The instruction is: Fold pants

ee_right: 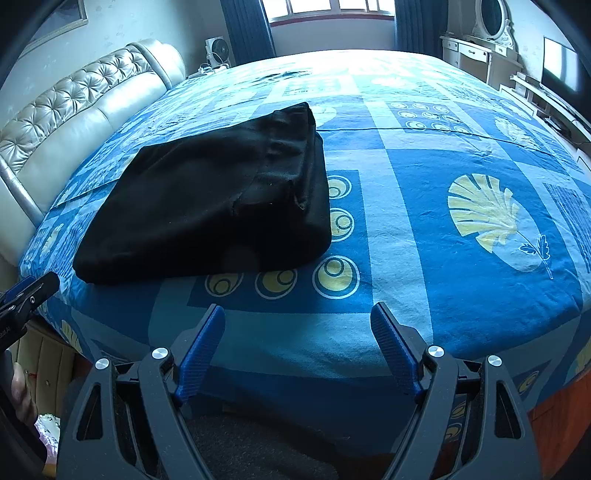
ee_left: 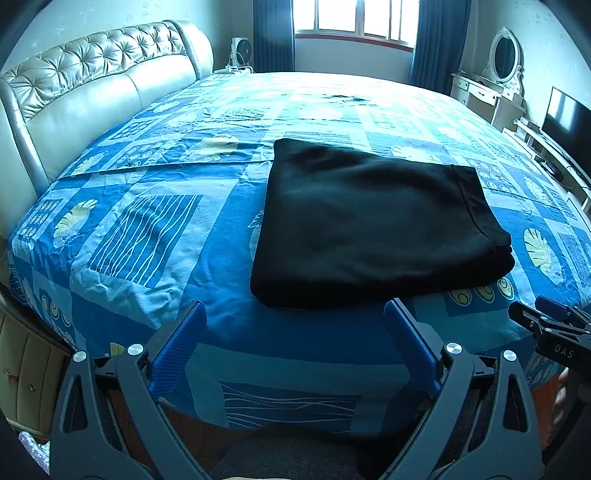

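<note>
Black pants (ee_left: 373,221) lie folded into a thick rectangle on the blue patterned bedsheet (ee_left: 147,229), near the bed's front edge. In the right wrist view the same pants (ee_right: 207,199) lie at the left, waistband end up. My left gripper (ee_left: 295,314) hangs open just short of the pants' near edge, nothing between its blue pads. My right gripper (ee_right: 297,315) is open too, over bare sheet to the right of the pants. Each gripper's tip shows in the other view: the right gripper (ee_left: 546,317) and the left gripper (ee_right: 33,291).
A tufted beige headboard (ee_left: 92,85) runs along the left. At the back are a window with blue curtains (ee_left: 354,18) and a small fan (ee_left: 242,50). A white dressing table with mirror (ee_left: 495,81) and a TV (ee_left: 569,114) stand at the right. A bedside cabinet (ee_left: 26,376) is at lower left.
</note>
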`<state>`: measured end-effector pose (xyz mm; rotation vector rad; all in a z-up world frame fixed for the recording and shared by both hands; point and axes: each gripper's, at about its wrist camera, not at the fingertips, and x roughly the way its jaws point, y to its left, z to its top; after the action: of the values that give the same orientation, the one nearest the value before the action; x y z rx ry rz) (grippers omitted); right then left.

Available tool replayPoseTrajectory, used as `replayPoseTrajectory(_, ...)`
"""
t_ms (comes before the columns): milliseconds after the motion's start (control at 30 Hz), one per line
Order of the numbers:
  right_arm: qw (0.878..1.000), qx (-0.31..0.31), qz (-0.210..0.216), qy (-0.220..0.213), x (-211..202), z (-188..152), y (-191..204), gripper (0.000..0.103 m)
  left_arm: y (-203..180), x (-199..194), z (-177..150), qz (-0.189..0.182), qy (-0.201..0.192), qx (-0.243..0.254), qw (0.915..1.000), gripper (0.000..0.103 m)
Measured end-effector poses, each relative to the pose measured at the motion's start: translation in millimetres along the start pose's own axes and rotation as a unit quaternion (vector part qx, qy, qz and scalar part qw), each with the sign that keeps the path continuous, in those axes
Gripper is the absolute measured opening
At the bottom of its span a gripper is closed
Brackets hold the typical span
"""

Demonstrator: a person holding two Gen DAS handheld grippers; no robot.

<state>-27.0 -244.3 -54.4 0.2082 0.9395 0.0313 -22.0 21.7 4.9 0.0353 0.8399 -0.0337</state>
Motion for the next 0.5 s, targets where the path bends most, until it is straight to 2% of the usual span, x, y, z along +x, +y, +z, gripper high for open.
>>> replayPoseTrajectory(433, 1.0, -0.003, 0.003, 0.005, 1.8, -1.7, 2.1, 0.08, -1.8, -1.3, 1.4, -0.001, -0.002, 0.003, 1.0, 0.097)
replayPoseTrajectory(500, 1.0, -0.004, 0.004, 0.005, 1.9, -2.0, 2.6, 0.08, -3.8, -2.1, 2.6, 0.008, 0.001, 0.008, 0.9999, 0.101)
